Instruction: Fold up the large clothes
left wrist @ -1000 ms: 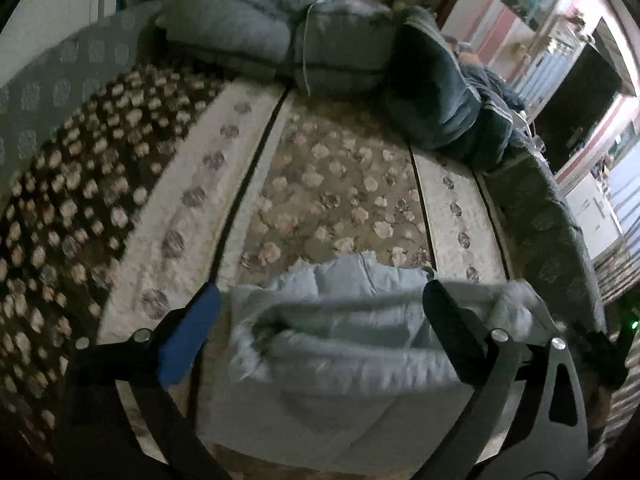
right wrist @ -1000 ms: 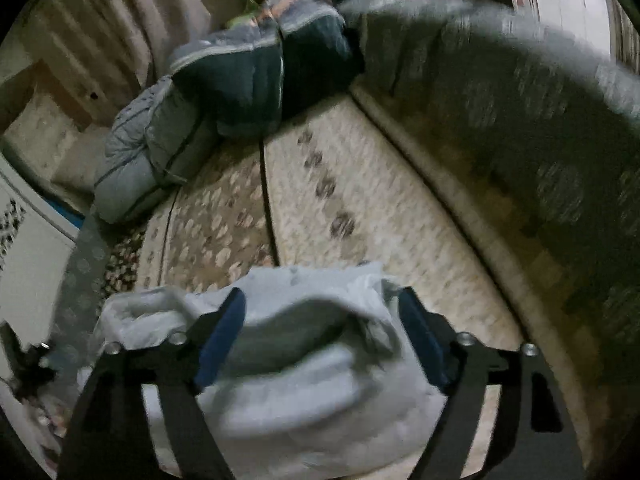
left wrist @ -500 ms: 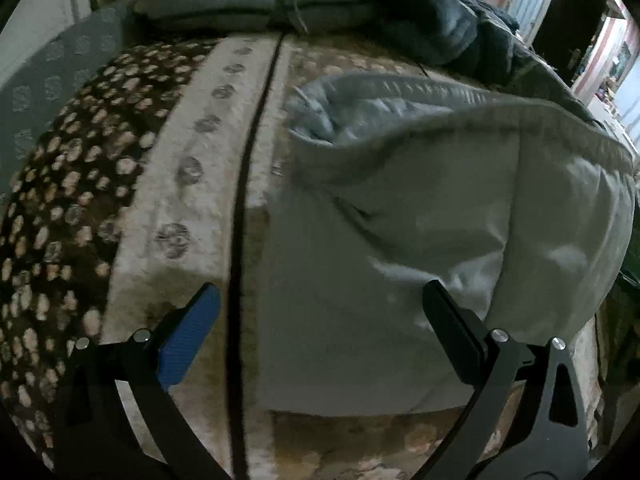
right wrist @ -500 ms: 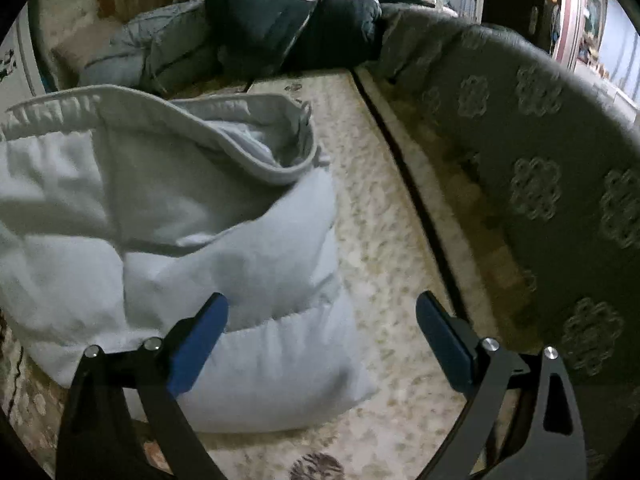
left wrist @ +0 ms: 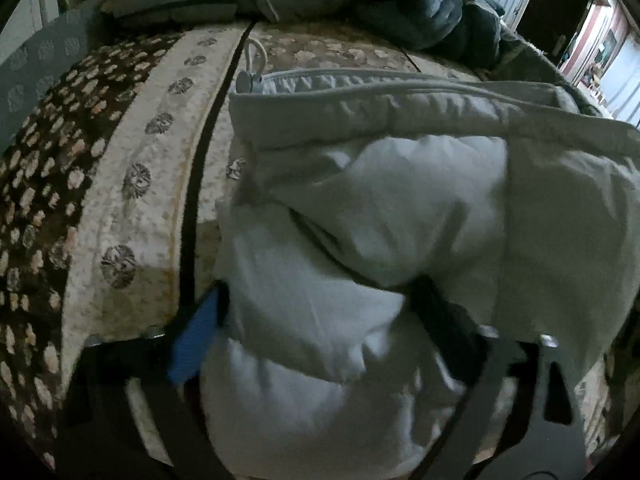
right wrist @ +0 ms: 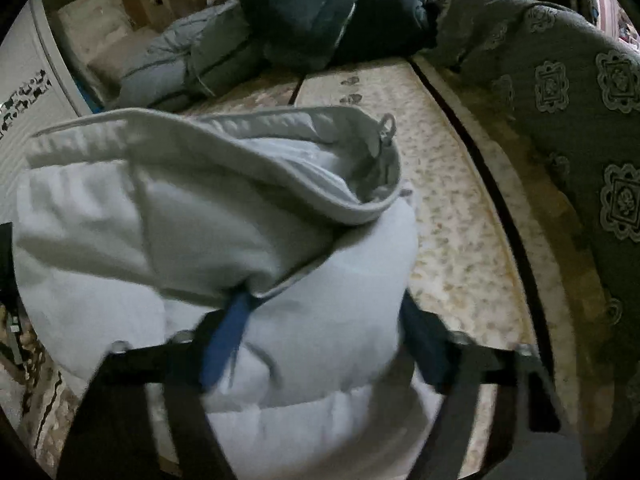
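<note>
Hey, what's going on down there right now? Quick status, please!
Left tool and right tool each closed on the white puffy jacket. Jacket bunched on the patterned couch. Dark jackets piled behind, not blocking.

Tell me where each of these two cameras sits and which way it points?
Left wrist: on the left gripper, looking forward along its fingers at the pale jacket on the patterned rug; both fingers show, closing around the jacket's near end.
Right wrist: on the right gripper, facing the same jacket, with the sofa to its right; both fingers show, pressed into the padding.
Shared: the jacket, the rug, and the dark jackets piled beyond.
</note>
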The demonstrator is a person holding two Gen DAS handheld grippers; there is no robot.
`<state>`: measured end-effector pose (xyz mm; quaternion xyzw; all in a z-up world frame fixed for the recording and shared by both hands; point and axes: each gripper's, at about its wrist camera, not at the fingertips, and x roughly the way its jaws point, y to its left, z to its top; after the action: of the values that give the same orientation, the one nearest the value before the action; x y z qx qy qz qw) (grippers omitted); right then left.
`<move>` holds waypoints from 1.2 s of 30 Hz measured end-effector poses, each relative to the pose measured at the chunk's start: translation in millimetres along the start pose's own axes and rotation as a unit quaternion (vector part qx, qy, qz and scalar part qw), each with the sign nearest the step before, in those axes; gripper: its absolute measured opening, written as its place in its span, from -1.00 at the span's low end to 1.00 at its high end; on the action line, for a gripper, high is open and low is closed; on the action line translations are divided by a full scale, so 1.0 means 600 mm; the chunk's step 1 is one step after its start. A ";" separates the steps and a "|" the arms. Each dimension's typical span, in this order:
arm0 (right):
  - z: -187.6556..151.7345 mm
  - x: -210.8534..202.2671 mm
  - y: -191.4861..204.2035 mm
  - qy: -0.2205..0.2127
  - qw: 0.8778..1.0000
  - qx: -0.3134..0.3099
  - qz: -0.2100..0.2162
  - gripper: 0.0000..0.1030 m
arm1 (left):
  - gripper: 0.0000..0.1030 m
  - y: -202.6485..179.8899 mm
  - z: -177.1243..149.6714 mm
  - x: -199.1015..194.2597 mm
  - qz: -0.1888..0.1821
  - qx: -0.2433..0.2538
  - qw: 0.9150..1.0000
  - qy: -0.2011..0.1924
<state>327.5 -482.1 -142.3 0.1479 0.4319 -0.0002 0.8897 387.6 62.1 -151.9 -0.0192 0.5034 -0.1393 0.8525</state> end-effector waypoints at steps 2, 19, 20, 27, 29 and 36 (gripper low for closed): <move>-0.008 -0.005 0.011 -0.011 1.000 -0.012 -0.013 -0.32 | 0.06 0.002 -0.008 -0.012 0.003 0.006 1.000 -0.002; 0.164 0.040 0.044 -0.020 0.991 0.001 -0.129 -0.68 | -0.50 0.071 0.097 -0.011 0.045 -0.074 0.996 0.017; 0.160 0.068 0.038 0.008 0.991 0.008 -0.133 -0.65 | -0.48 0.070 0.084 -0.002 0.050 -0.068 0.996 0.023; 0.114 0.087 0.009 0.048 0.988 0.029 -0.143 -0.42 | -0.24 0.070 0.030 -0.033 0.078 -0.040 0.996 0.020; 0.119 0.065 0.000 0.051 0.988 0.029 -0.140 -0.05 | -0.05 0.073 0.036 -0.058 0.076 -0.050 0.996 0.013; 0.137 -0.037 0.032 -0.005 0.994 0.054 -0.099 0.38 | 0.67 -0.026 0.065 -0.138 0.069 0.001 0.997 -0.033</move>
<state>379.1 -488.1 -72.4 0.1527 0.4392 -0.1122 0.8782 380.2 64.3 -59.2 0.0120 0.4747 -0.0801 0.8764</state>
